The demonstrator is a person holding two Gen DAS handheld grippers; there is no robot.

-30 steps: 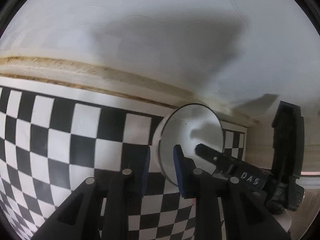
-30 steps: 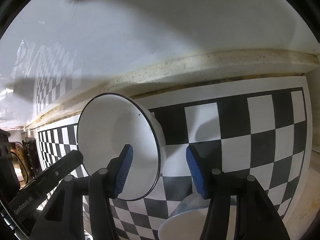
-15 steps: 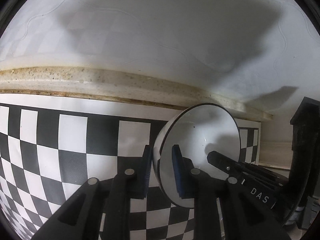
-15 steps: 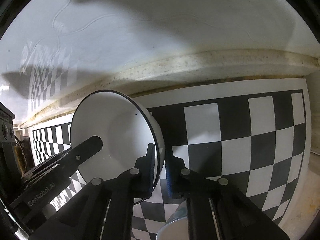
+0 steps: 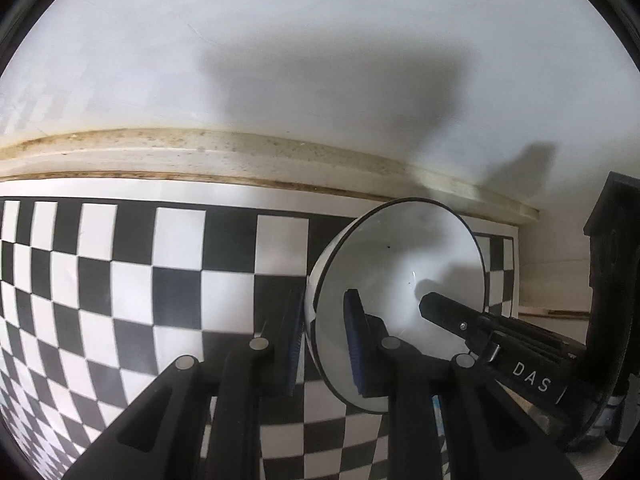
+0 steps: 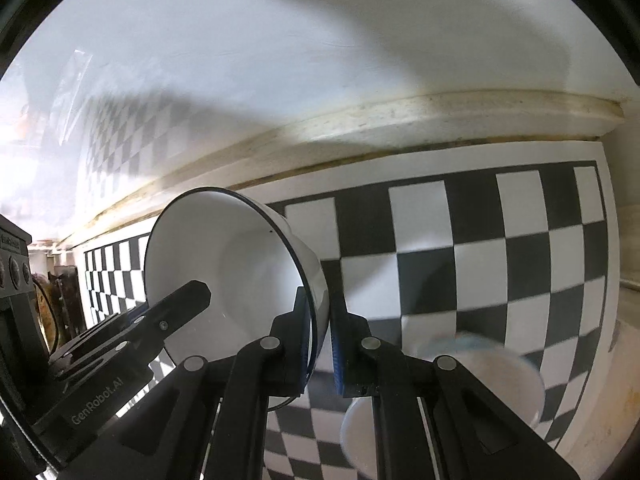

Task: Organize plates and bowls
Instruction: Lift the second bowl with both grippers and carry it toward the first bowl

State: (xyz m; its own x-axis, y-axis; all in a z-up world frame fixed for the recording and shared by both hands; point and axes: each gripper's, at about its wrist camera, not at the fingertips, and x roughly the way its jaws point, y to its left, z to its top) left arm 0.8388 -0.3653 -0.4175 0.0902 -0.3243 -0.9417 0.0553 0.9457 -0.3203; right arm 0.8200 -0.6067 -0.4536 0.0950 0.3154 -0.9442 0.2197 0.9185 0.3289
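Checkerboard mat (image 5: 132, 280) under a white wall (image 5: 320, 60). Left gripper (image 5: 322, 340) clamped on white bowl (image 5: 400, 272) rim, one pad inside, one outside. Right gripper (image 6: 320, 344) pinches the same bowl (image 6: 240, 264) rim from the opposite side; bowl tilted on edge, off the mat. Blurred white dish (image 6: 480, 364) low right, partly behind right fingers.

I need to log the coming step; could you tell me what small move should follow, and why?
Probably open the left tongs. Both tongs pinch the tilted bowl's rim, and the right tongs alone could likely carry it toward the blurred dish below.
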